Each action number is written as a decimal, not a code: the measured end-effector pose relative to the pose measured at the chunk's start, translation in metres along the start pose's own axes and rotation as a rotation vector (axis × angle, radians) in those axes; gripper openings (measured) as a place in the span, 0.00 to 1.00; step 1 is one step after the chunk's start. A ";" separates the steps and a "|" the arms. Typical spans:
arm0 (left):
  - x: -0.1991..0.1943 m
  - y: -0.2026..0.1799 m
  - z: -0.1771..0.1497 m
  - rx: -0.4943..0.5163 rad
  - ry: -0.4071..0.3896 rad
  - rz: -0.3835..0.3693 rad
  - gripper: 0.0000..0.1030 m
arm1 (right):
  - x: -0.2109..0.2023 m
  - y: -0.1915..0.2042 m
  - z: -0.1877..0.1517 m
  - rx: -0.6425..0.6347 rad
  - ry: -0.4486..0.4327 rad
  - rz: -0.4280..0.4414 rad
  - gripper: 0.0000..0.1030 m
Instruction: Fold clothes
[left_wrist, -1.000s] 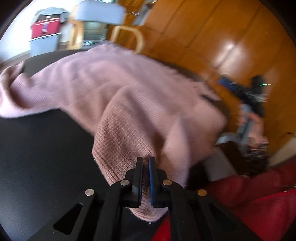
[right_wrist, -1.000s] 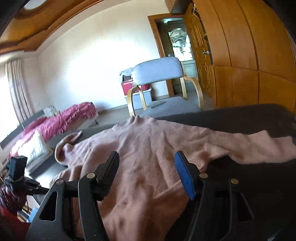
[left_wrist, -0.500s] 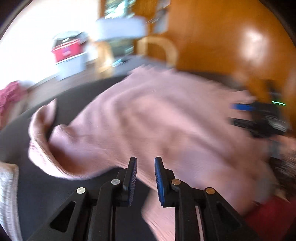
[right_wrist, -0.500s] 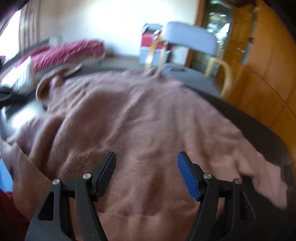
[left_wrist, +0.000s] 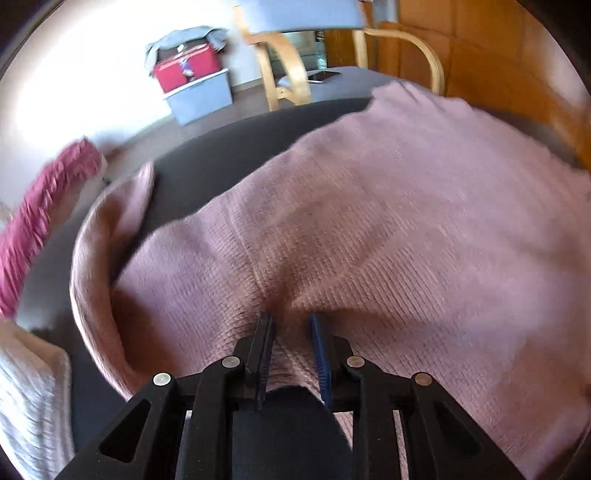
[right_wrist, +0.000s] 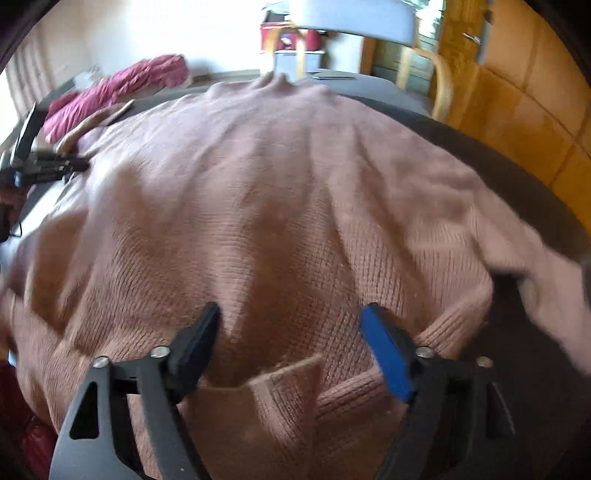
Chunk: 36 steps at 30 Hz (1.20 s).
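A pink knit sweater (left_wrist: 388, 229) lies spread over the dark round table (left_wrist: 207, 166), one sleeve (left_wrist: 107, 221) curling off to the left. My left gripper (left_wrist: 291, 332) points down onto the sweater's body. Its jaws are opening, only a narrow gap apart, and a puckered ridge of knit stands between them. In the right wrist view the sweater (right_wrist: 277, 206) fills the frame. My right gripper (right_wrist: 291, 325) hangs just above the ribbed hem (right_wrist: 354, 398), its jaws opening wide with nothing gripped. The other sleeve (right_wrist: 535, 258) trails off to the right.
A wooden armchair with a grey seat (left_wrist: 288, 74) stands behind the table, beside a red box on a grey bin (left_wrist: 188, 70). Wooden panels (left_wrist: 498, 55) line the right. A white knit cloth (left_wrist: 29, 406) lies at the table's left edge, a magenta blanket (left_wrist: 37, 221) beyond.
My left gripper let go of the sweater edge it held, swung left and came down on the body. My right gripper tipped down toward the hem and spread wider.
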<state>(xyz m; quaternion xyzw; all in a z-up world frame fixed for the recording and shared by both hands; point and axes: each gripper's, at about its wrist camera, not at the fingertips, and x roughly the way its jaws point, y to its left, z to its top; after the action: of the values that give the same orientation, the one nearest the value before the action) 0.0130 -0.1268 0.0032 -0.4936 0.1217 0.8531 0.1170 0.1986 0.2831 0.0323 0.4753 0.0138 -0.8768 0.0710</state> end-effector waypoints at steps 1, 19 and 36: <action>-0.001 0.000 0.000 -0.016 -0.002 -0.011 0.21 | -0.001 0.000 0.000 0.002 -0.015 -0.002 0.81; -0.017 -0.056 -0.001 -0.022 -0.103 -0.117 0.21 | 0.038 0.044 0.094 -0.084 -0.070 -0.115 0.74; -0.007 0.179 0.055 -0.530 -0.091 0.230 0.21 | 0.064 0.026 0.091 0.019 -0.029 -0.094 0.80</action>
<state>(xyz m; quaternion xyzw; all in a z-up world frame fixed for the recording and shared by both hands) -0.0858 -0.2782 0.0520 -0.4513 -0.0555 0.8841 -0.1079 0.0919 0.2424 0.0303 0.4621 0.0266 -0.8861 0.0252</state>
